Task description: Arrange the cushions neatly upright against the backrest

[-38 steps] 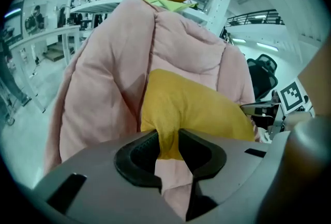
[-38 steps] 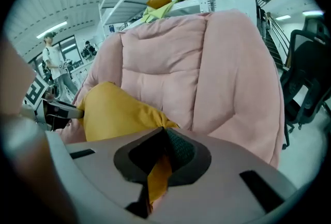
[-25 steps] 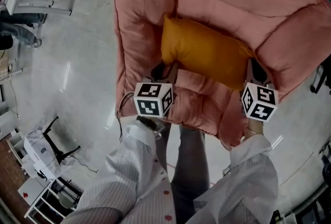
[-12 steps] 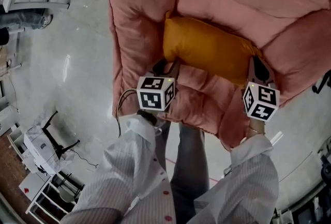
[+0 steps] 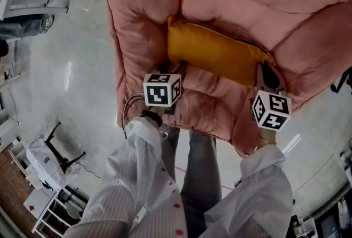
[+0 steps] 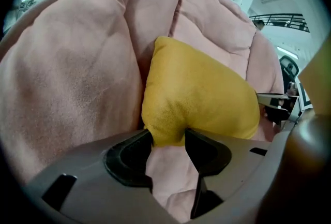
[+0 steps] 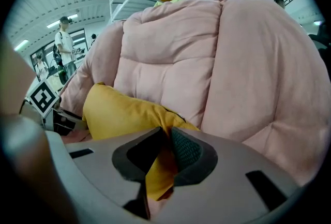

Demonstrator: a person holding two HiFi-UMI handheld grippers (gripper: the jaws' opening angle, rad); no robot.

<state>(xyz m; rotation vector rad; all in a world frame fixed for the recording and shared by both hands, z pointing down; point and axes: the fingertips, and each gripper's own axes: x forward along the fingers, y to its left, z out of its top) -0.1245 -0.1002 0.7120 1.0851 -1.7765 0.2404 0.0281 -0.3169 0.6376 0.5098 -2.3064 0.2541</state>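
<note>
Workshop bay with concrete floor [image 5: 66,66] under a pink padded armchair [image 5: 137,22], which carries the work. Left gripper [image 6: 169,134]: jaws apart and just been opening, with the lower left corner of the mustard cushion [image 6: 201,93] lodged between the tips. Contact there looks light rather than a firm pinch. Right gripper [image 7: 169,140]: jaws together, clamped on a thin fold of fabric at the cushion's opposite, right-hand corner. The cushion stands on its long edge on the seat [image 5: 206,97], with its back face leaning on the backrest [image 7: 170,57]. Its long axis runs side to side across the chair, from one gripper to the other, sloping slightly in the head view. It lies directly ahead of both sets of jaws, toward the backrest, and each gripper is at its own end, neither nearer than the other. Judgement: placement is nearly done. The left side looks to be letting go, so the next move turns on freeing the right corner and drawing both grippers straight back along their pointing lines. A sideways pull at one end could tip the cushion off upright.
</note>
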